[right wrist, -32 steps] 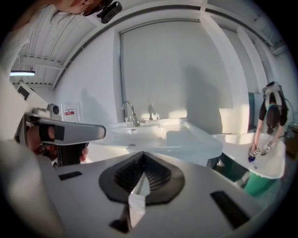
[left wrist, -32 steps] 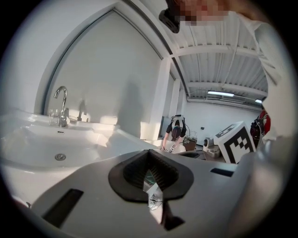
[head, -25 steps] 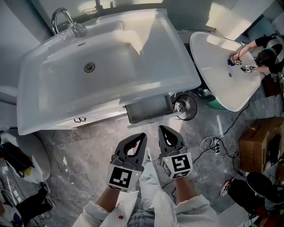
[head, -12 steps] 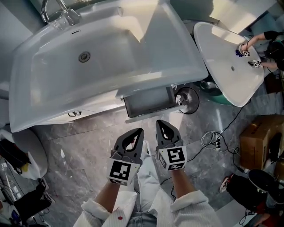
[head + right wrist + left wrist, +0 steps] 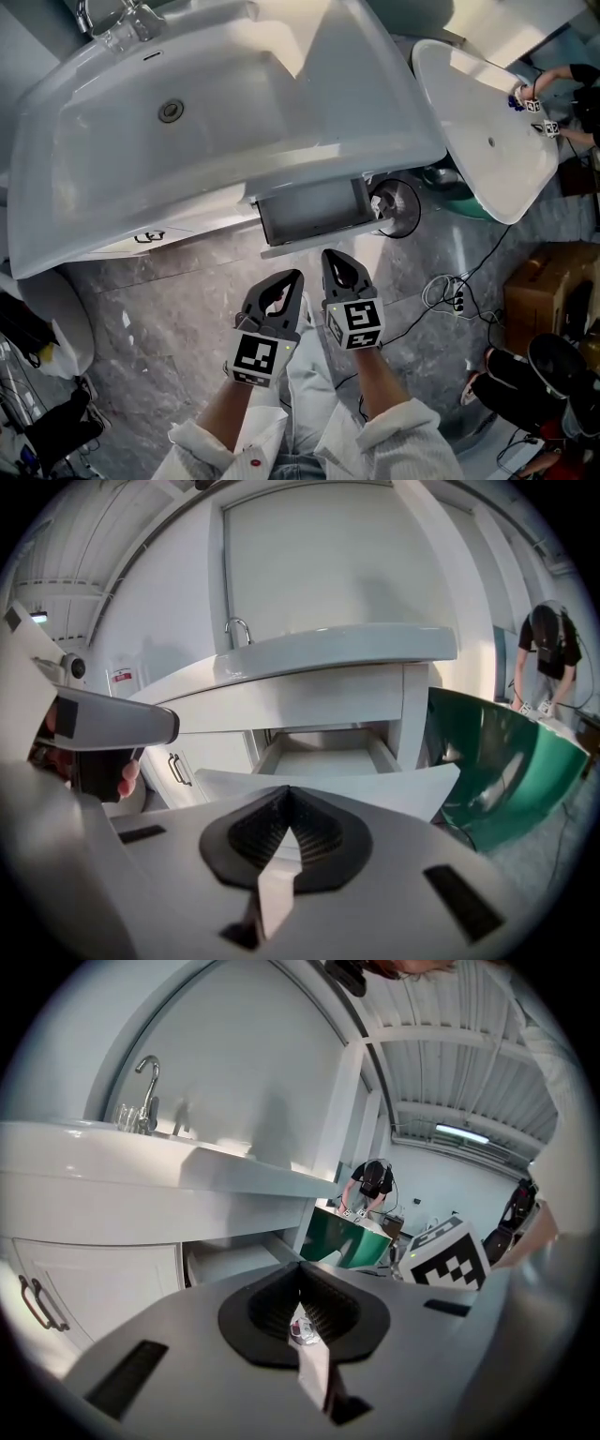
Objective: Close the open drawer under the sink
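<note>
I look steeply down at a large white rectangular ceramic sink (image 5: 281, 173) with a chrome tap (image 5: 112, 17) at its far left corner. Under the sink's right half, the shallow grey drawer (image 5: 309, 211) stands pulled out toward me, its flat bottom bare and its pale front panel nearest me. To the drawer's left is a white cabinet door with a dark handle (image 5: 148, 237). My left tongs (image 5: 297, 275) and right tongs (image 5: 327, 253) hang side by side just in front of the drawer, above the grey marble floor (image 5: 159, 319), not touching it. In the left gripper view the left tongs (image 5: 300, 1267) are pressed tip to tip. A tiny white-and-red speck shows in the hollow behind the tips, and I cannot tell what it is. In the right gripper view the right tongs (image 5: 288, 791) are likewise closed tip to tip, pointing straight at the open drawer (image 5: 323, 757), whose front panel spans the view just beyond them. To the right stands a round white basin (image 5: 487, 141), where another person's hands (image 5: 539, 98) are working.
</note>
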The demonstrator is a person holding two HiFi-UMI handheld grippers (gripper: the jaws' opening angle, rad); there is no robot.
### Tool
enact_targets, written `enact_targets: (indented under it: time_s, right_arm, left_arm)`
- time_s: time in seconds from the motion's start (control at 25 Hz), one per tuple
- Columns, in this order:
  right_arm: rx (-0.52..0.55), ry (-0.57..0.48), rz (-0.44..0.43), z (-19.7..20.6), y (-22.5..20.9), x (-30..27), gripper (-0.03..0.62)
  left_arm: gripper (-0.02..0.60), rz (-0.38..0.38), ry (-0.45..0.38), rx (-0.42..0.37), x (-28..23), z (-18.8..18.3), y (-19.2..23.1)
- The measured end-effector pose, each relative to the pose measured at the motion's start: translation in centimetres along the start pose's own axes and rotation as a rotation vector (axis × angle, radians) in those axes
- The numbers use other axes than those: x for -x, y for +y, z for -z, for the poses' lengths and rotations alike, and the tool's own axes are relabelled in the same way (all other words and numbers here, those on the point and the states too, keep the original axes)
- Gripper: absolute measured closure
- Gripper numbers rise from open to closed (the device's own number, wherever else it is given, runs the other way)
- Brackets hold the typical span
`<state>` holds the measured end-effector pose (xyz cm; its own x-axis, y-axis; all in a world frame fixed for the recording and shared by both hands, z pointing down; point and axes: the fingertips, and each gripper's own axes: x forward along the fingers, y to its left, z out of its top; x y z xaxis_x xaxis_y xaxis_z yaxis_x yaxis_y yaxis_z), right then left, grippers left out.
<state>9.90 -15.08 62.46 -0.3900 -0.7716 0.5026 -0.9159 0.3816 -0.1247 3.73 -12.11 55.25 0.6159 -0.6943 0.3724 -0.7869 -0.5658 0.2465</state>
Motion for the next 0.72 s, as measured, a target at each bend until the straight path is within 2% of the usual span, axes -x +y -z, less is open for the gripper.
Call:
enact_targets:
  time_s: [0.24, 0.72]
  right_arm:
    - [-0.024, 0.034, 0.004, 1.4, -0.6, -1.4, 0.585]
    - [-0.075, 0.0, 0.015, 1.3, -1.0, -2.0, 0.585]
  left_arm:
    - [0.566, 0.002, 0.007, 0.008, -0.3, 0.9, 0.0]
    - [0.566, -0.022, 0.013, 0.024, -0.5, 1.4, 1.2]
